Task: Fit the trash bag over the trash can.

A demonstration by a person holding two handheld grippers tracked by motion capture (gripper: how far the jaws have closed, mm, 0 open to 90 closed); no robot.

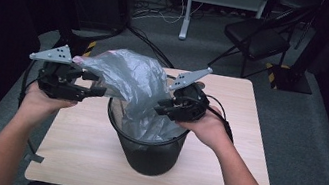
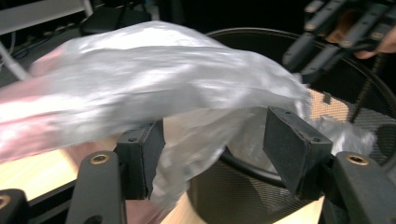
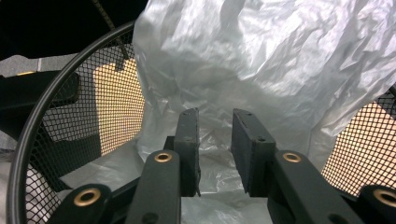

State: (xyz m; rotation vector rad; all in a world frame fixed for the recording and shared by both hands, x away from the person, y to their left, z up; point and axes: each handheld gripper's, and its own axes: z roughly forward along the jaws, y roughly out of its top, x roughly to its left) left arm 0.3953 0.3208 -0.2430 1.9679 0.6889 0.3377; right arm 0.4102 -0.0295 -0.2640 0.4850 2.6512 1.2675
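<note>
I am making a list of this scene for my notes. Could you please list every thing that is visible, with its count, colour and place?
plastic bag: one, translucent grey-white, partly inside the bin, its top pulled up and toward the left tool
mesh bin: one, black, standing at the middle of the table
table: one, light wood top, under the bin
folding chair: one, black, on the floor beyond the table
floor cables: several, white and dark, on the grey floor at the back
left tool: one, black, jaws apart with bag film hanging between them
right tool: one, black, over the bin rim, jaws narrow with a gap, against the bag
hands: two, each holding a tool
</note>
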